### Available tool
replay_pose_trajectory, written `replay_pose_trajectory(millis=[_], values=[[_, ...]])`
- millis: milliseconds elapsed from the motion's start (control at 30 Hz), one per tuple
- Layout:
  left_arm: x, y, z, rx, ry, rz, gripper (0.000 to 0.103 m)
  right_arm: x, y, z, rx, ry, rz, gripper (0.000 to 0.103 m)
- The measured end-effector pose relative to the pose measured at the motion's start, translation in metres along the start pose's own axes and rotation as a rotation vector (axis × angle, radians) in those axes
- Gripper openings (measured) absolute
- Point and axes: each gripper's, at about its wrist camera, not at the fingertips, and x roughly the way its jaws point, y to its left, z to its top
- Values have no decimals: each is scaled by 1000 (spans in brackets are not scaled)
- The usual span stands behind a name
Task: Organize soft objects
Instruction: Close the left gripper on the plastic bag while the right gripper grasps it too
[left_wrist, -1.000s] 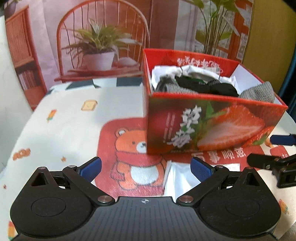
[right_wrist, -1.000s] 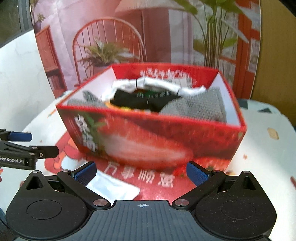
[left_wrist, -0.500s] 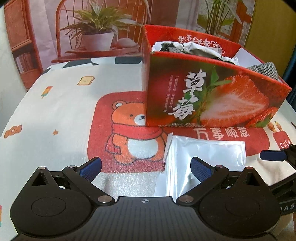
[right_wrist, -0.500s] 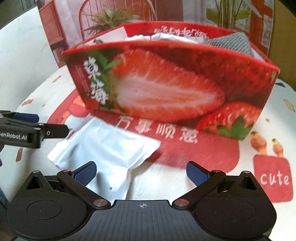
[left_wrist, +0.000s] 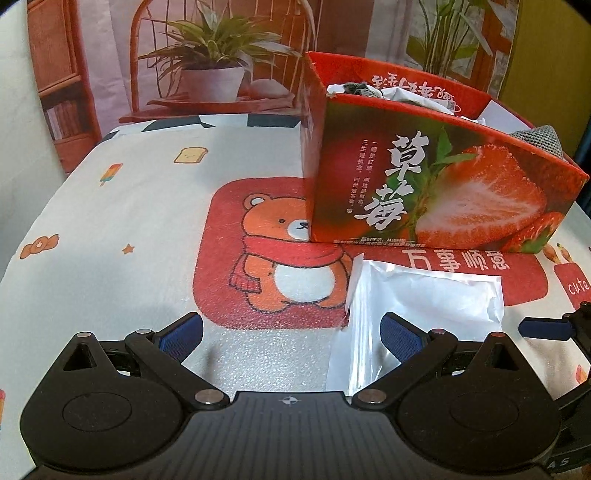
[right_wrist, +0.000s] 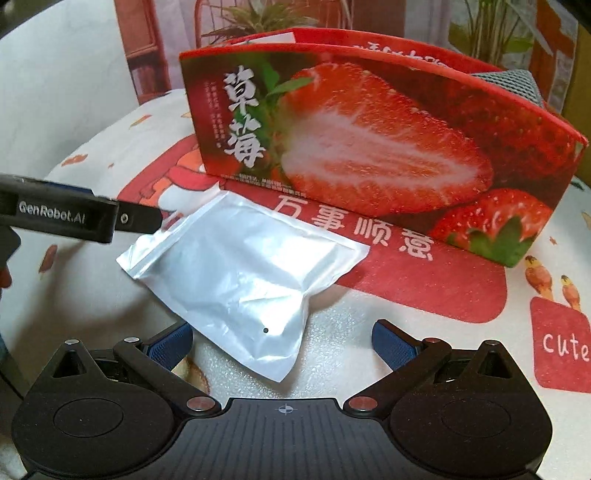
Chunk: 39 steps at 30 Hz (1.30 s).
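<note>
Left wrist: left gripper (left_wrist: 291, 334) spread, empty, lower than a second ago. Pouch (left_wrist: 424, 306) at 3 o'clock, just before the box (left_wrist: 424, 184); socks peek over the rim.

Right wrist: right gripper (right_wrist: 282, 341) spread, now straddling the pouch's near corner. Pickup looks imminent. Only this view shows the whole pouch.

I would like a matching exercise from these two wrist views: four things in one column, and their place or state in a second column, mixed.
Things:
1. strawberry box
2. white plastic pouch
3. grey knitted cloth
4. left gripper

Place or state:
A. open, holding nothing
B. lying flat on the tablecloth, in front of the box
C. peeking over the box's rim
D. standing on the red printed patch, behind the pouch

Pairs: 1-D, 2-B, 3-C, 4-A
</note>
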Motion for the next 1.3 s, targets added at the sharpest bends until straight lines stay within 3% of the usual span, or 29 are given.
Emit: replay_pose_trajectory(millis=[233, 500, 867, 1133, 1300], values=[[1, 3, -2, -26, -14, -33, 103, 5, 2, 4, -51, -37, -19, 103], [1, 6, 0, -31, -33, -11, 103, 21, -9, 13, -50, -82, -66, 102], [-23, 15, 18, -16, -192, -3, 103, 20, -28, 33, 6, -156, -58, 100], [-24, 16, 22, -1, -217, -49, 103, 20, -42, 43, 65, -179, 3, 79], [-26, 19, 19, -10, -231, -76, 103, 20, -47, 47, 106, -187, 33, 74]])
